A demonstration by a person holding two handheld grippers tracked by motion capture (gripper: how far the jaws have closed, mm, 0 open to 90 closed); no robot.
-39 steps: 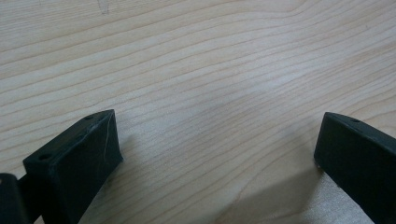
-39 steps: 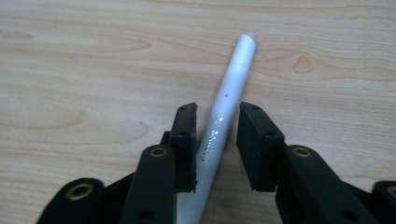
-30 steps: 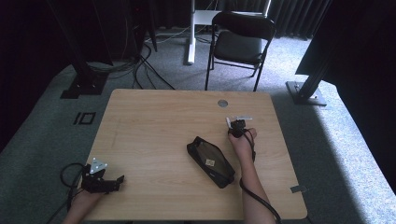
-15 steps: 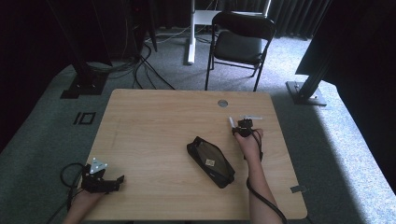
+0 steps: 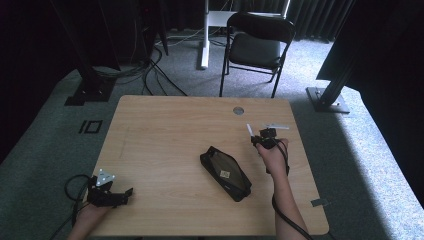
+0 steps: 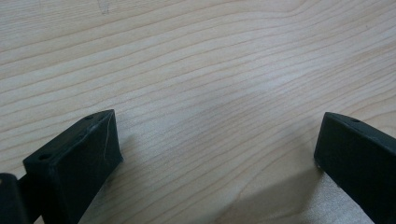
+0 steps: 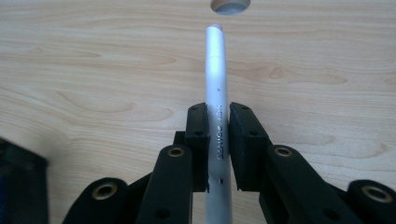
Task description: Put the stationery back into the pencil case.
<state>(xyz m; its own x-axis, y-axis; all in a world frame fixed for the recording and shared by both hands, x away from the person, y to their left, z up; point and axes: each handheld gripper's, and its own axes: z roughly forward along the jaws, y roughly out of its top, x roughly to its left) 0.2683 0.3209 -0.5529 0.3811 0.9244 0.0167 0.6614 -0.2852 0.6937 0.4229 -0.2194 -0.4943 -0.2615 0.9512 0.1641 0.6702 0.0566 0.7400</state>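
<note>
Right gripper (image 7: 218, 140) is clenching a white pen (image 7: 217, 93), jaws pinching the barrel about midway. The pen is lying along the jaws, its tip pointing ahead toward a round cable hole (image 7: 229, 4) in the table (image 7: 93, 70). Printed lettering is showing on the barrel between the pads. From the high view the right gripper (image 5: 263, 136) is sitting over the right part of the table, the pen (image 5: 249, 131) sticking out from it as a short white stroke, lifted off the wood as far as I can judge.

A grip at mid-barrel is keeping the pen balanced and in line with the jaws; that reads as a carrying hold, good for steering one end into a narrow opening.

Black pencil case (image 5: 226, 172) is lying flat near the table's middle, just left of the right hand (image 5: 273, 157), set diagonally. It is carrying a small label on its top face. Whether its zip is open I cannot tell, and nothing of its contents is showing. It is the nearest container to the pen, so the likely job is putting the pen into it; judgement only.

Left gripper (image 5: 107, 192) is resting at the near left corner of the table, well apart from the case. In the left gripper view its jaws are standing wide over bare wood (image 6: 210, 70), released, nothing between them. Probably parked there, waiting to steady the case.
</note>
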